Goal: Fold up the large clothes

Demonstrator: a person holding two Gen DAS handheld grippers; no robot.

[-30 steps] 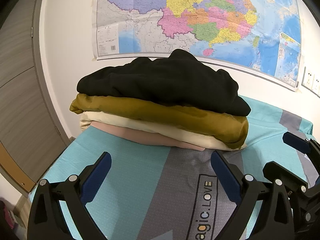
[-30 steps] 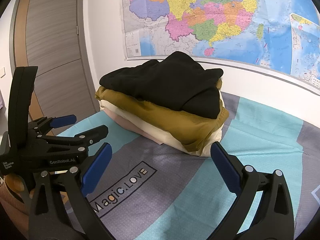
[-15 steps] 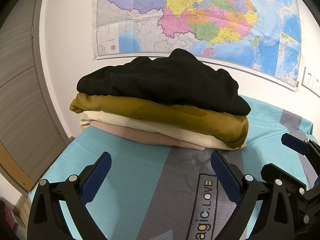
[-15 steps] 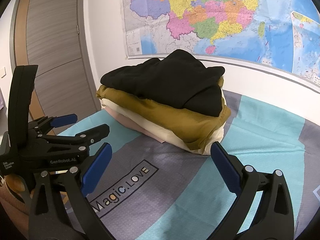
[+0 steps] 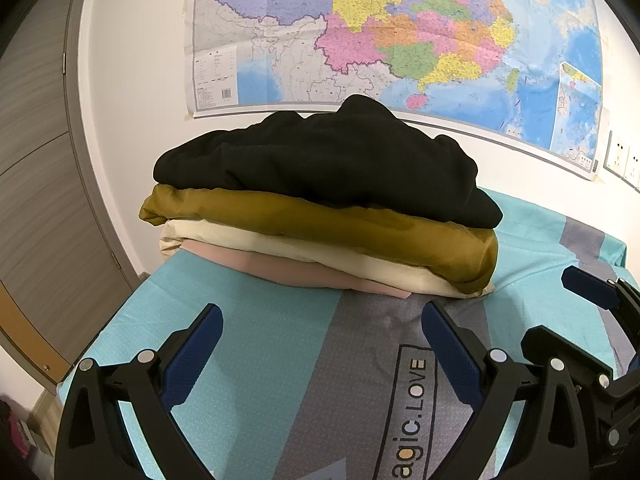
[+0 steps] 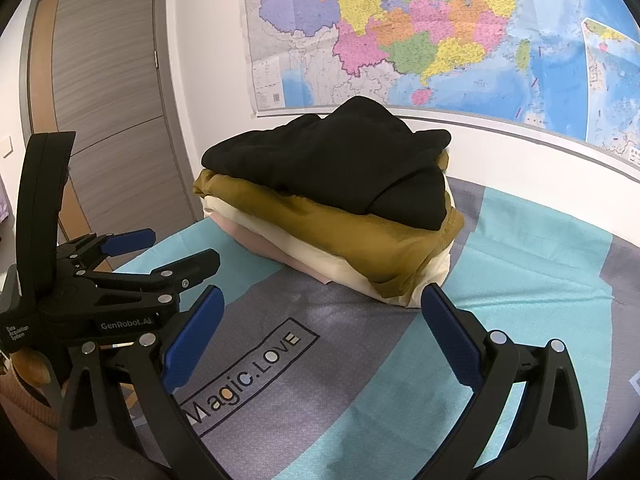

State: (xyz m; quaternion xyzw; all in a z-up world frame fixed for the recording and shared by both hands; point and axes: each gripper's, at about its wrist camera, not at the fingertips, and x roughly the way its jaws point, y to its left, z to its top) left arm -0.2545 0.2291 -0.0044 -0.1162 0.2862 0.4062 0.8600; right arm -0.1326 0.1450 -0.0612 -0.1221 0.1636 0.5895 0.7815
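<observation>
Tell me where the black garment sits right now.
In both wrist views the black garment lies on top of the folded stack, directly on the mustard piece, at the far end of the bed sheet below the wall map, ahead of both open tools.

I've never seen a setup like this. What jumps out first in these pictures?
A stack of folded clothes sits mid-bed against the wall: black on top, then mustard, cream and pink. Behind it a big colourful map covers the wall. In the foreground the blue-tipped left tool and right tool stand open over the teal and grey sheet, holding nothing.
</observation>
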